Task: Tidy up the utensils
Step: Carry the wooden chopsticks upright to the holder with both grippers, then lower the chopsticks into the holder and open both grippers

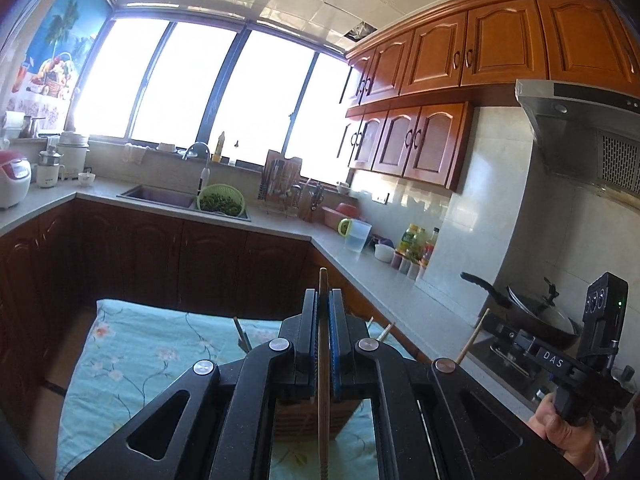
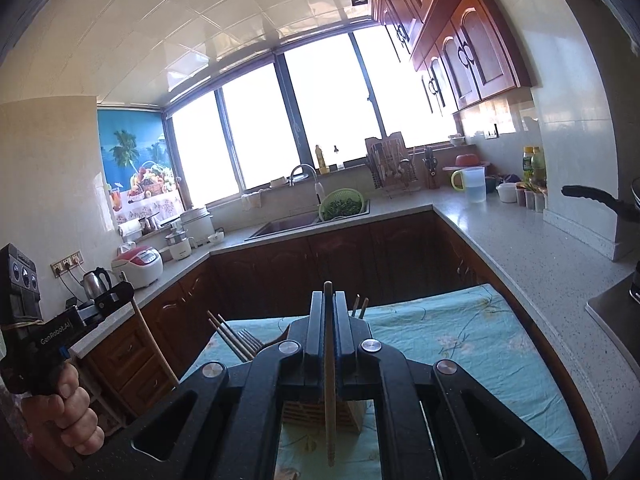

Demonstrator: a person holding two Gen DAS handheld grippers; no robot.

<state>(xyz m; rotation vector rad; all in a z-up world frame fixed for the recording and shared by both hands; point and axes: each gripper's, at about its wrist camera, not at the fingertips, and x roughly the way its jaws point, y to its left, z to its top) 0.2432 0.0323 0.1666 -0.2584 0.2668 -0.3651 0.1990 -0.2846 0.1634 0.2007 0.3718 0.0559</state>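
Observation:
My left gripper is shut on a wooden chopstick held upright above a slatted wooden utensil holder. My right gripper is shut on another wooden chopstick above the same wooden holder. More chopsticks and a fork stick up from the holder behind the grippers. The right gripper also shows at the right in the left wrist view, holding its chopstick. The left gripper shows at the left in the right wrist view.
The holder stands on a light blue floral cloth covering a small table. The L-shaped counter runs along the right. A sink with a green colander sits under the window. A wok is on the stove.

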